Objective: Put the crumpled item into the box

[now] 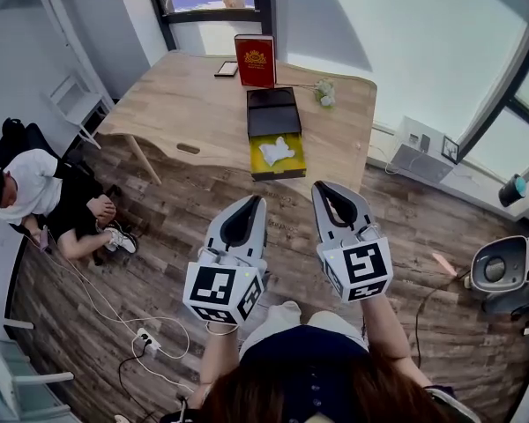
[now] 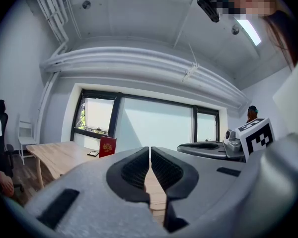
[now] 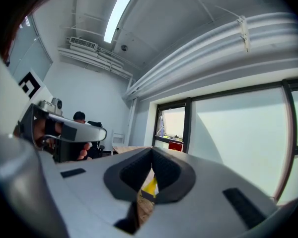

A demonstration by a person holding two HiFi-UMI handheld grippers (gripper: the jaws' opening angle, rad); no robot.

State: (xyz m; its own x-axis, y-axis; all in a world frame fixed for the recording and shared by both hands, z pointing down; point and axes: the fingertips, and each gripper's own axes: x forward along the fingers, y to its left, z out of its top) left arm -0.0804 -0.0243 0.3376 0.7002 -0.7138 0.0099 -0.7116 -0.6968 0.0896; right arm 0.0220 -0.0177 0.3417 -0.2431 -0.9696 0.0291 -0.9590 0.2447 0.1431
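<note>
An open box (image 1: pixel 277 164) with a yellow inside and a black lid (image 1: pixel 272 111) lies on the wooden table (image 1: pixel 194 104). A white crumpled item (image 1: pixel 278 151) rests inside the yellow part. Another pale crumpled item (image 1: pixel 324 92) sits on the table to the right of the lid. My left gripper (image 1: pixel 254 200) (image 2: pixel 149 150) and right gripper (image 1: pixel 324 187) (image 3: pixel 152 153) are held side by side over the floor, short of the table. Both are shut with nothing between the jaws. A bit of the yellow box (image 3: pixel 150 186) shows below the right jaws.
A red book-like case (image 1: pixel 255 60) stands upright behind the lid, with a small dark flat thing (image 1: pixel 227 69) beside it. A person (image 1: pixel 35 192) sits on the floor at left. A power strip and cables (image 1: pixel 146 342) lie on the floor. A grey machine (image 1: pixel 504 268) stands at right.
</note>
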